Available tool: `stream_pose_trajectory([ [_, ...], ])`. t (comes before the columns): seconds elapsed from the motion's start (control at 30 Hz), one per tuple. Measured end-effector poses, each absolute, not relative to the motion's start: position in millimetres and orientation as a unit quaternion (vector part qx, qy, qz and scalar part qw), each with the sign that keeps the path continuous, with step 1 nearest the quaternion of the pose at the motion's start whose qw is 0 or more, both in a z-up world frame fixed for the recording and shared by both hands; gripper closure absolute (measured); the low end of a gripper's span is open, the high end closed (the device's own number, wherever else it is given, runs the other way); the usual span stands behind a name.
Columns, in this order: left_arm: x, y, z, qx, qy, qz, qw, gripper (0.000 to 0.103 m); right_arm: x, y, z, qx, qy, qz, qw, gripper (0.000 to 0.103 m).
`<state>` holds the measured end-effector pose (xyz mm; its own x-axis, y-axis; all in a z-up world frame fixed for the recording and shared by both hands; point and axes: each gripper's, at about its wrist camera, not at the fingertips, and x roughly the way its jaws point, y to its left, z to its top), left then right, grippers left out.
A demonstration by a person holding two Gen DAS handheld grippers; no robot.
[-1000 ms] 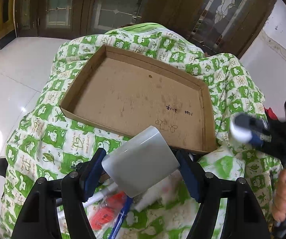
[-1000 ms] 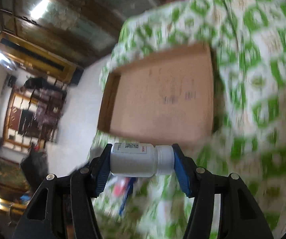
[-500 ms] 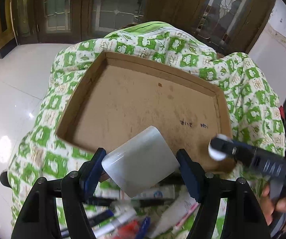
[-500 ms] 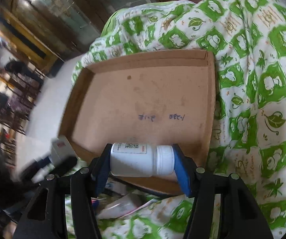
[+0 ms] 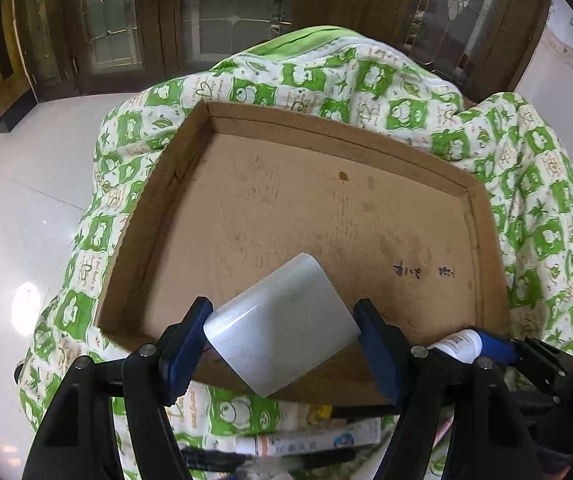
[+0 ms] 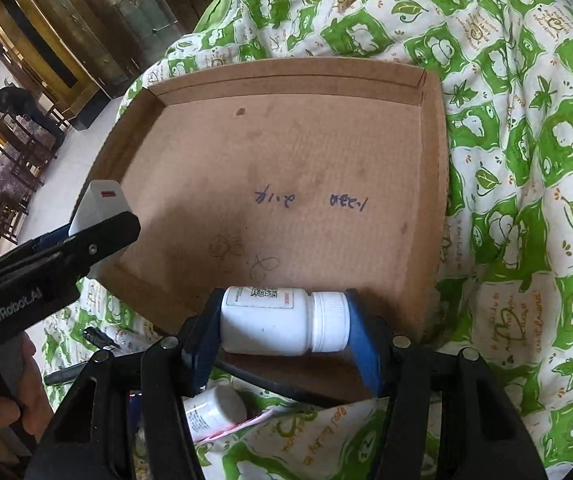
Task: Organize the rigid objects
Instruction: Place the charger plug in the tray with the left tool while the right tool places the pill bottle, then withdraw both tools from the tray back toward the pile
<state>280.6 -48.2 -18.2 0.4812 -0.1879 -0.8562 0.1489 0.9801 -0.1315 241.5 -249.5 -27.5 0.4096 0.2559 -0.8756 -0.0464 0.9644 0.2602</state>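
A shallow brown cardboard tray [image 5: 206,168] lies on a green-and-white patterned cloth; it also shows in the right wrist view [image 6: 430,184]. My left gripper [image 5: 282,340] is shut on a white rounded block [image 5: 282,320], held over the tray's near edge. My right gripper [image 6: 284,322] is shut on a white pill bottle [image 6: 270,320], held sideways with its cap to the right, over the tray's near edge. The left gripper with its block also shows in the right wrist view [image 6: 98,204] at the tray's left side. The right gripper's bottle tip shows in the left wrist view [image 5: 458,342].
Pens, tubes and packets [image 5: 306,444] lie on the cloth below the tray's near edge. A second white bottle [image 6: 214,410] lies there too. The cloth [image 6: 526,160] bulges around the tray. A glossy white floor [image 5: 14,220] lies to the left, with dark wooden doors behind.
Both grippers have moved forward over the tray's near edge with their loads. The right gripper swung in from the right and now sits close beside the left one.
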Motion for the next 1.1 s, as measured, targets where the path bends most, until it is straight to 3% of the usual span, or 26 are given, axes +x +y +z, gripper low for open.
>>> stream_pose_trajectory([
  [0.37,267.3,-29.2,-23.8,-0.073,0.487,-0.1,0.864,0.026,242.8,-253.3,-23.4,0.112,0.529,0.086,0.837,0.041],
  [0.5,238.0,-20.8,0.0,-0.076,0.448,-0.106,0.885,0.021,226.9,-267.5,3.5,0.156,0.467,0.103,0.864,0.031],
  [0.7,182.2,-3.4,7.4,-0.056,0.443,-0.105,0.889,0.02,203.8,-253.7,31.6,0.179,0.374,0.175,0.893,0.029],
  [0.93,141.1,32.1,-11.4,-0.082,0.479,-0.056,0.872,0.02,195.6,-215.5,21.1,0.229,0.389,0.167,0.877,0.028],
  [1.1,126.7,56.7,-15.3,-0.137,0.494,-0.053,0.857,0.02,185.4,-199.3,-7.8,0.138,0.418,0.111,0.891,0.027],
])
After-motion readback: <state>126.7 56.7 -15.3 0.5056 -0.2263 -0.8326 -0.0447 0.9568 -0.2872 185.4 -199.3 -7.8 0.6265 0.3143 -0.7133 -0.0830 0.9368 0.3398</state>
